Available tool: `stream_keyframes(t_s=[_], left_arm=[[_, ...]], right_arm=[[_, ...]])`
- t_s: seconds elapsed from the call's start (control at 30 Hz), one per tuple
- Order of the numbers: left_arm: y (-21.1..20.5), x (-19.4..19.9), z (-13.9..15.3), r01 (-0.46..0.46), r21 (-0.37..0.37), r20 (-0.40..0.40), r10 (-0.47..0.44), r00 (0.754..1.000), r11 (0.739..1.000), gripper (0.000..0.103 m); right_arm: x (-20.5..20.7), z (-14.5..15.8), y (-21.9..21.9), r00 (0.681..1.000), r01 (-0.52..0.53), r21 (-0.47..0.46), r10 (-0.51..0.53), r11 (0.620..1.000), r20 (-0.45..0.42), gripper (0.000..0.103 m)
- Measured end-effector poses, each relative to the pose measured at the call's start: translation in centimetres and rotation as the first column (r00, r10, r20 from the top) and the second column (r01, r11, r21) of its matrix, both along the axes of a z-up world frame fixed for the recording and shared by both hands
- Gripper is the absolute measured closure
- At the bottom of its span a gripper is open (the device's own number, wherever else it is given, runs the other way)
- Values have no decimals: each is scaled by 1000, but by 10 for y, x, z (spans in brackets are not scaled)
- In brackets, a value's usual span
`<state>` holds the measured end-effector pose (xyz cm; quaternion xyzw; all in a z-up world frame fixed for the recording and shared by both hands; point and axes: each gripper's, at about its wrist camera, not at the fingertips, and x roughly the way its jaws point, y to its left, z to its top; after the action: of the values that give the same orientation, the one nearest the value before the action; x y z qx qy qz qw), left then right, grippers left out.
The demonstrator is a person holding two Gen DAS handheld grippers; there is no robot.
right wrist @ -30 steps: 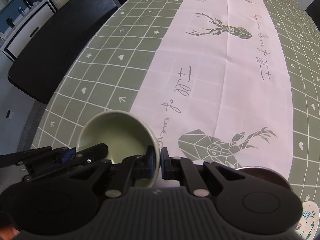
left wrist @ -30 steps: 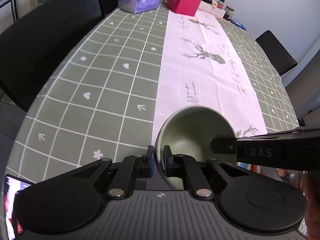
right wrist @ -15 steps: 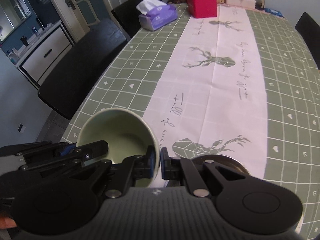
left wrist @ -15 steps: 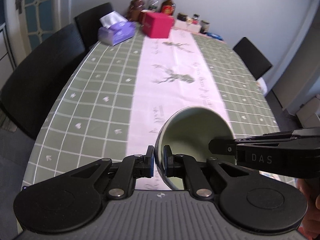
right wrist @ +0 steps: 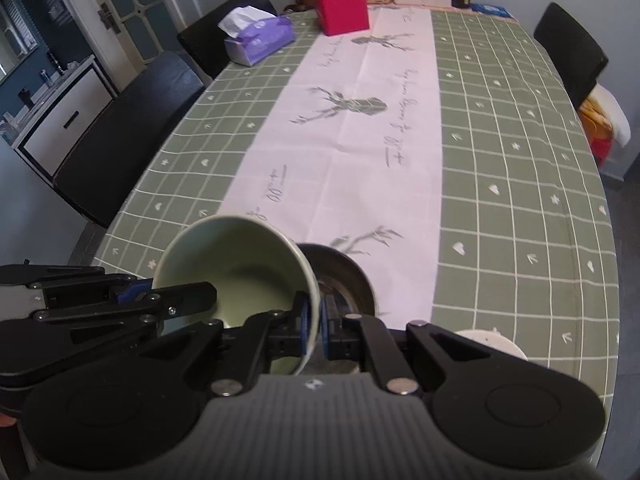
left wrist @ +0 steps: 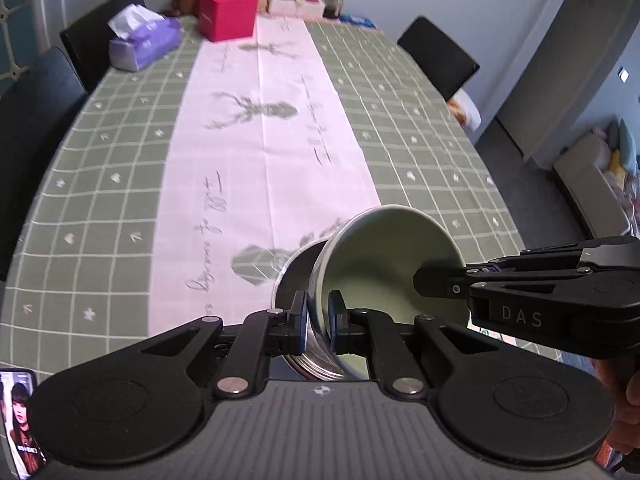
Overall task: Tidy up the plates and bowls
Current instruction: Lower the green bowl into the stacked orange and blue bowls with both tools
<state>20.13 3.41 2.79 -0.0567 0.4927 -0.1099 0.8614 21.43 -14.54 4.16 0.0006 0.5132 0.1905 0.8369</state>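
Note:
A pale green bowl (left wrist: 384,264) hangs tilted above the table, held by both grippers on opposite sides of its rim. My left gripper (left wrist: 318,320) is shut on the rim's left side. My right gripper (right wrist: 314,322) is shut on the other side, and one of its fingers (left wrist: 440,284) reaches into the bowl in the left wrist view. In the right wrist view the green bowl (right wrist: 236,264) fills the lower left. Directly beneath and behind it a dark metal bowl (right wrist: 344,276) stands on the pink runner, partly hidden; it also shows as the dark bowl (left wrist: 292,276).
A white plate (right wrist: 492,344) peeks out at the near right table edge. A purple tissue box (right wrist: 260,38), a red box (right wrist: 342,8) and jars stand at the far end. Black chairs (right wrist: 132,128) line both sides. A phone (left wrist: 20,420) lies at the near left.
Both grippers have risen and carried the green bowl to the right, over the dark metal bowl. More of the table and room has come into view.

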Motion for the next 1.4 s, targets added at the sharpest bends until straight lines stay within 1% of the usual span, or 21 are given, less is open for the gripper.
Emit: stream_keyframes(t_s=[0.23,0.63,0.8,0.93,1.1,1.2,1.3,1.4], left_arm=[[-6,10,-23,4,-5,-83,-4,997,1000,93],[-9,19,-34,24,44,-132,-18,991,999,94],[-13,23,-40,34,71,-146,-24,989,997,94],[-12,27,-43,41,76,-166,-28,986,996,94],[-12,29,-46,46,84,-173,-31,984,995,93],[-14,29,-46,53,93,-167,-37,985,994,93],[-10,31,-47,43,71,-165,-31,986,997,94],[-5,32,-42,23,62,-147,-14,989,998,94]], right_arm=[[5,-22,-4,1000,-5,-31,4,1000,-27,99],[13,-39,2,998,-27,-54,23,998,-59,99],[17,-43,8,997,-43,-97,36,994,-69,99],[20,-47,12,995,-60,-118,50,991,-86,99],[23,-52,14,993,-81,-133,68,988,-101,98],[24,-52,16,993,-80,-143,67,987,-94,98],[23,-51,19,994,-83,-162,70,983,-87,97],[22,-49,18,995,-82,-171,72,982,-66,97]])
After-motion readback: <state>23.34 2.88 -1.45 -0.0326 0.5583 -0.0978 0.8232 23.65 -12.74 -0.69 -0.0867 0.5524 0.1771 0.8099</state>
